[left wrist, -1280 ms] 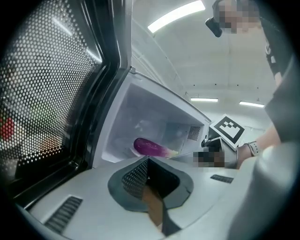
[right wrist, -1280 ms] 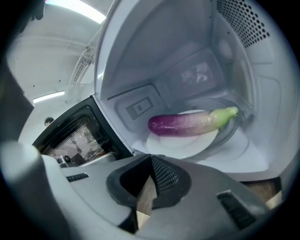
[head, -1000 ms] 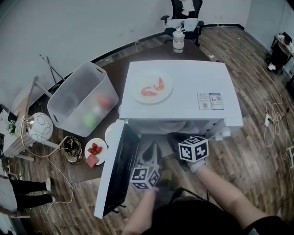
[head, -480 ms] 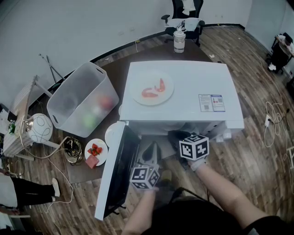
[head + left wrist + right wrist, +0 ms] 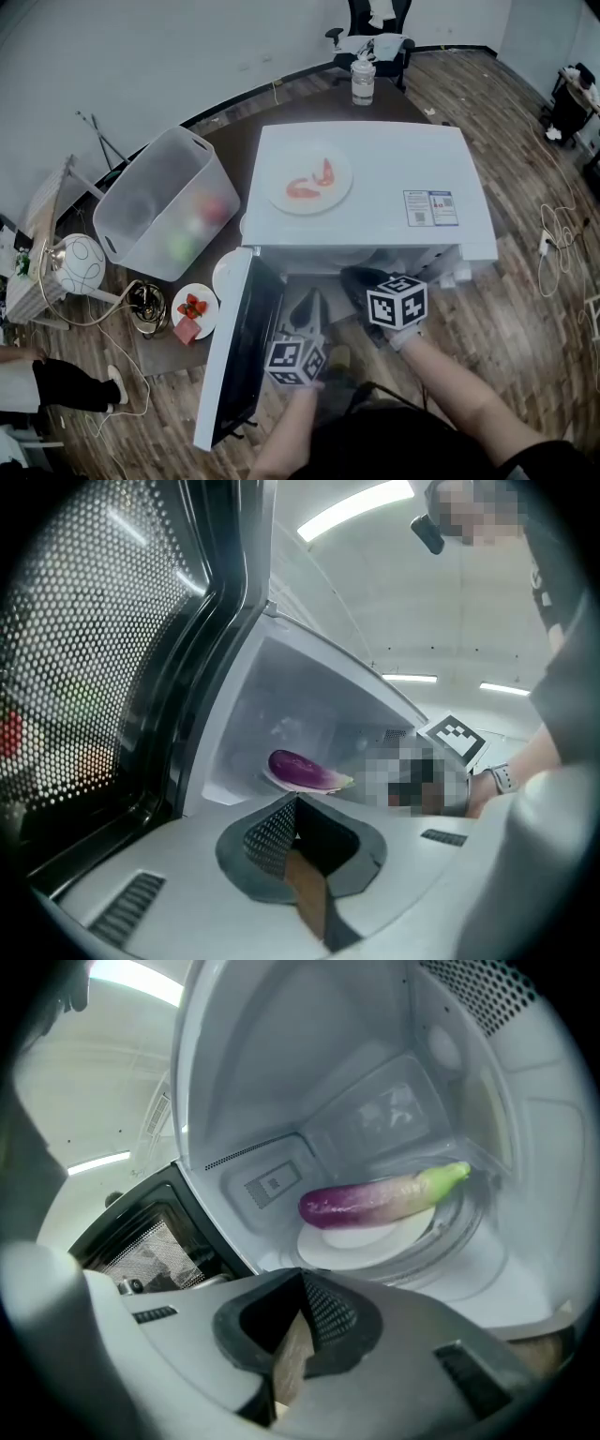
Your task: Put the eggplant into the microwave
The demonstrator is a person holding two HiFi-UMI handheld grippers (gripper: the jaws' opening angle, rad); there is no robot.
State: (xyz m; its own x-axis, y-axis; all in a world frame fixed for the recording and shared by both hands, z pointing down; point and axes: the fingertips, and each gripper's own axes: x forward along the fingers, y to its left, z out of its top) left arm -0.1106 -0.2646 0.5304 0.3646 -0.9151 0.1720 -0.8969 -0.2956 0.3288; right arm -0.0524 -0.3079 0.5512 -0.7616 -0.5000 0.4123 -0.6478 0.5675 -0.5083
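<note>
We see the eggplant [image 5: 375,1200] lying on the white plate [image 5: 352,1238] inside the microwave [image 5: 375,217], its tip overhanging the rim. The left tongs [image 5: 297,806] and right tongs [image 5: 302,1290] are clenched on nothing, outside the opening. Slamming the open door [image 5: 239,349] could roll it off.

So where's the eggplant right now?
The eggplant lies on a white plate inside the open microwave. Both gripper views show it just beyond the jaws, and in the right gripper view its green stem end points right.
</note>
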